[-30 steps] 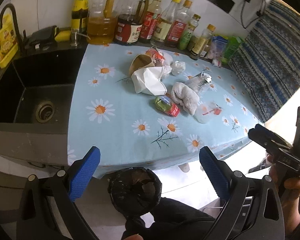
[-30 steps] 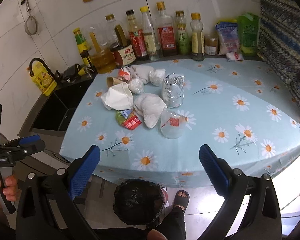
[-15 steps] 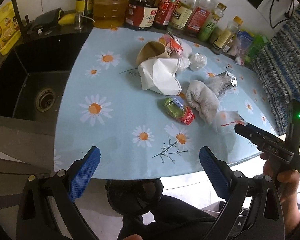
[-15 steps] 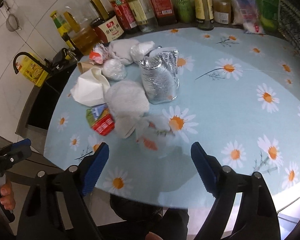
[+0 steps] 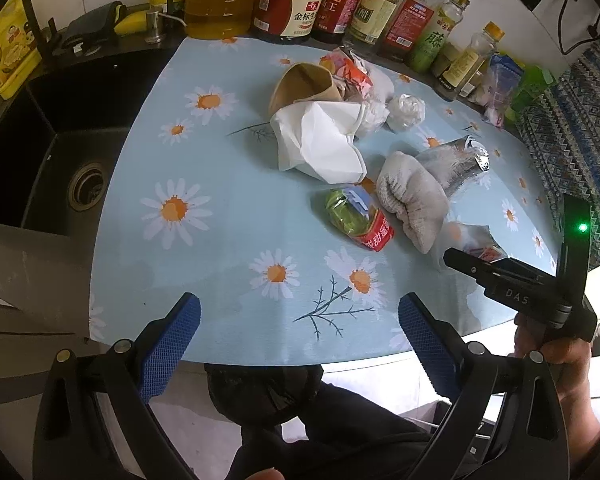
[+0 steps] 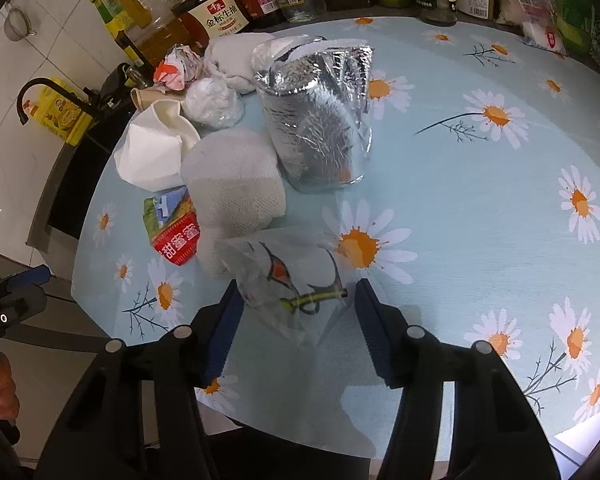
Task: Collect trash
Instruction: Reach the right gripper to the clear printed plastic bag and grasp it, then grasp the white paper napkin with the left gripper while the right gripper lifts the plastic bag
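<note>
Two grippers in view. Right gripper (image 6: pixel 296 308): jaws about half open and just closing, with one clear plastic bag (image 6: pixel 288 284) between them; whether the pads touch it yet cannot be told. Left gripper (image 5: pixel 300 328): jaws wide, nothing between them, over the near edge of the daisy cloth (image 5: pixel 228 216).

Trash, one cluster on the cloth, counted:
- 1 clear plastic bag, nearest the edge
- 1 grey-white wad (image 6: pixel 236 196), touching the bag
- 1 red-green wrapper (image 6: pixel 172 228), just beside the wad
- 1 white paper (image 6: pixel 152 152)
- 1 foil bag (image 6: pixel 320 120), upright, open at top
- 1 brown cup (image 5: pixel 304 88), on its side
- 1 red-white crumpled wrapper (image 6: pixel 176 68)
- 1 clear crumpled ball (image 6: pixel 214 102)
- 1 white bundle (image 6: pixel 236 56) at the back

Bottles along the wall: at least eight in the left view; exact count cannot be told. One black sink (image 5: pixel 64 160) left of the cloth. One black-lined bin (image 5: pixel 260 392) below the cloth's edge.
</note>
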